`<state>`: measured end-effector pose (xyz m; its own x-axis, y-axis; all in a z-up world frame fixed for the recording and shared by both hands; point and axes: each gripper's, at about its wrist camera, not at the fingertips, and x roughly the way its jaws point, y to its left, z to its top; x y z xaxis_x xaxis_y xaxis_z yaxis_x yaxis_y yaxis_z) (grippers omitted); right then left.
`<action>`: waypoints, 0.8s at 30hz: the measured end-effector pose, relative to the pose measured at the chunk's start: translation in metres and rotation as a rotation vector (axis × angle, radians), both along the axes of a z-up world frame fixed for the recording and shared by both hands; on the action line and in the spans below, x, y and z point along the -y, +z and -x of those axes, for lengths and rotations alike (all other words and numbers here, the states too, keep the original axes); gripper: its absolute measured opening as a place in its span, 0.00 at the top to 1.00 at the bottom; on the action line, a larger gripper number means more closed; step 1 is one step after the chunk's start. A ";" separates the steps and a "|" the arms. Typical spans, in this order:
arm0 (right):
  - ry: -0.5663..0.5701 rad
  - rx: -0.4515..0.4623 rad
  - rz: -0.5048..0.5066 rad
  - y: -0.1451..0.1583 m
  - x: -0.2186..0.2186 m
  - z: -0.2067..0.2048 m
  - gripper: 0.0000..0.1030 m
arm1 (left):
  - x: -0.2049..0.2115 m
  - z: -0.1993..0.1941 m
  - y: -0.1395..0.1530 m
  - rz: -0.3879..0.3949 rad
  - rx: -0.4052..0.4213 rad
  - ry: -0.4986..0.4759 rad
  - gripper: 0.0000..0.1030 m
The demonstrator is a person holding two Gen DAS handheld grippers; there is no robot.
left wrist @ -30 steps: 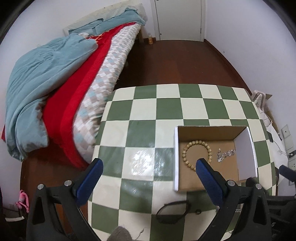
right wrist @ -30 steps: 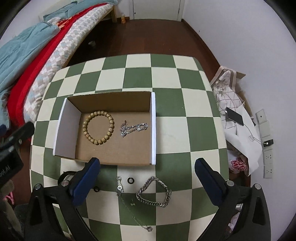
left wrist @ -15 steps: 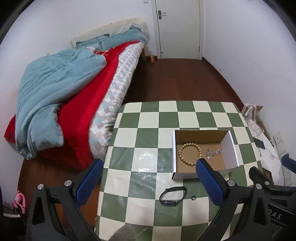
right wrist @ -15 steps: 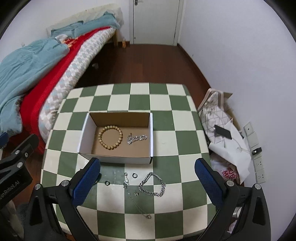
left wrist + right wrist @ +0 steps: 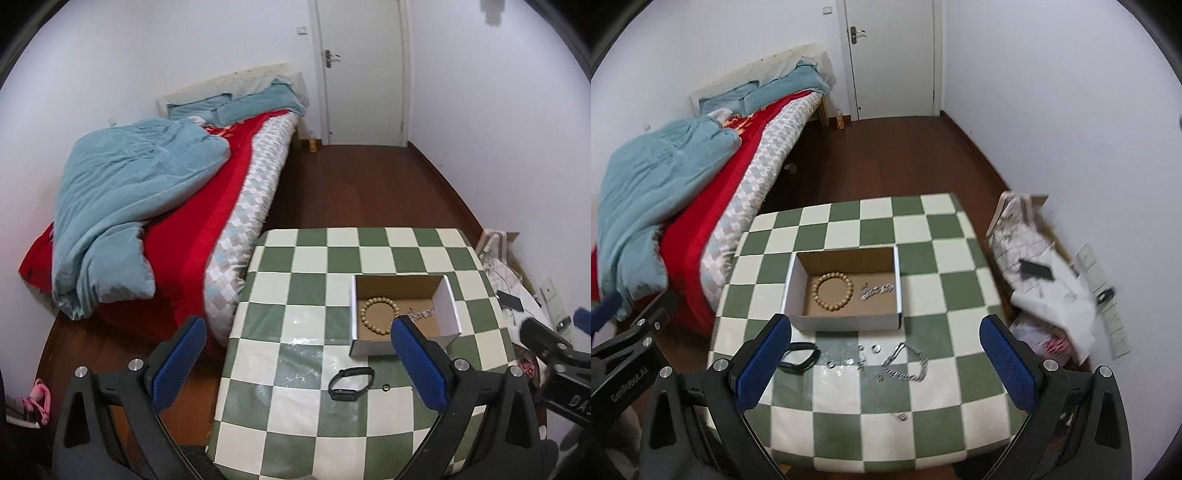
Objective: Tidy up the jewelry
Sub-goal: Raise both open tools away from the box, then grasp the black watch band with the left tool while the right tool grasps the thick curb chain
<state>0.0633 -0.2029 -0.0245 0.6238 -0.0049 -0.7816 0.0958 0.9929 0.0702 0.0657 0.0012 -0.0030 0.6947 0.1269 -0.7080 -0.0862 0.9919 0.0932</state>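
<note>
A shallow cardboard box (image 5: pixel 846 321) (image 5: pixel 406 282) sits on the green-and-white checkered table (image 5: pixel 923 258) (image 5: pixel 295 280). Inside lie a wooden bead bracelet (image 5: pixel 833 291) (image 5: pixel 378 315) and a small silver chain (image 5: pixel 877 291) (image 5: pixel 421 314). In front of the box lie a black band (image 5: pixel 798 358) (image 5: pixel 351 383), small rings (image 5: pixel 875 349) (image 5: pixel 386 387), a silver link bracelet (image 5: pixel 907 363) and a thin necklace (image 5: pixel 886 398). My right gripper (image 5: pixel 886 362) is open, high above the table's near side. My left gripper (image 5: pixel 295 362) is also open and holds nothing.
A bed (image 5: pixel 147 206) with a teal duvet and red blanket stands left of the table. A white door (image 5: pixel 894 59) is at the back. Bags and white paper with a phone (image 5: pixel 1041 280) lie on the floor by the right wall. The left gripper's body (image 5: pixel 624 354) shows at the left edge.
Both grippers have pulled up and back from the table, so the box and jewelry look smaller and more of the room shows. Nothing on the table has moved.
</note>
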 end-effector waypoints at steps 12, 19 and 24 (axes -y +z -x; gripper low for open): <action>-0.149 -0.286 -0.124 -0.160 0.053 -0.011 0.13 | -0.008 -0.015 -0.107 -0.178 -0.192 0.044 0.01; -0.184 -0.360 -0.114 -0.220 0.065 -0.036 0.26 | -0.014 -0.044 -0.162 -0.073 -0.366 0.009 0.01; -0.182 -0.398 -0.091 -0.240 0.061 -0.047 0.36 | -0.005 -0.070 -0.196 0.002 -0.478 -0.012 0.12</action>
<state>0.1102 -0.2640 -0.2648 0.2697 -0.0067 -0.9629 0.3056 0.9489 0.0790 0.1358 0.0064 -0.1993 0.2926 0.1192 -0.9488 -0.0228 0.9928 0.1177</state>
